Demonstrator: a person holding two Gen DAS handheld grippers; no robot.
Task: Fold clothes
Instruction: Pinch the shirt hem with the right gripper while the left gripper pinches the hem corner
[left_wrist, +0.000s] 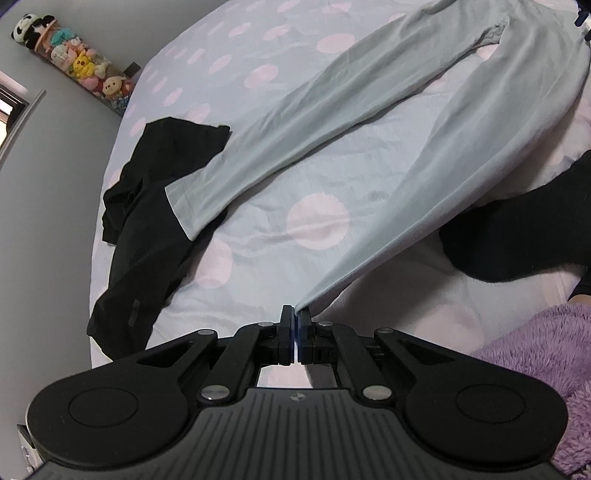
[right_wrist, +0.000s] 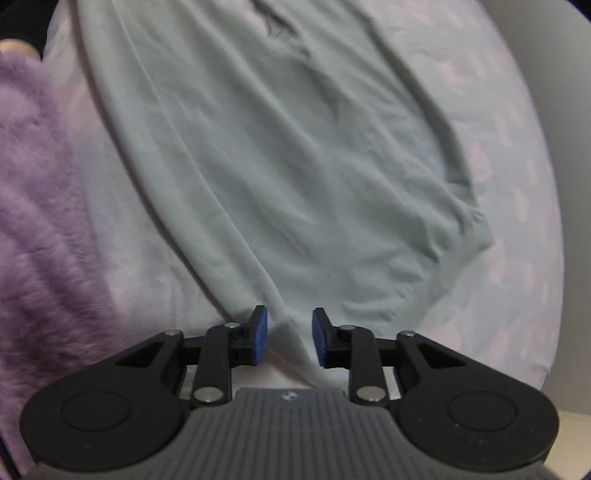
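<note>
Pale grey-green trousers (left_wrist: 369, 122) lie spread on the bed with both legs stretched out flat. My left gripper (left_wrist: 295, 314) is shut on the hem corner of the nearer leg, which rises slightly off the sheet toward the pads. In the right wrist view the waist end of the trousers (right_wrist: 295, 166) fills the middle. My right gripper (right_wrist: 289, 325) stands open just over it. A soft ridge of the fabric runs between the blue pads (right_wrist: 260, 328), which do not press on it.
A black garment (left_wrist: 147, 221) lies crumpled under the far leg's hem near the bed's left edge. The sheet (left_wrist: 317, 221) is pale with pink dots. Purple fuzzy fabric (right_wrist: 37, 221) is at my side, a dark shape (left_wrist: 517, 229) is at right, and plush toys (left_wrist: 74, 62) line the wall.
</note>
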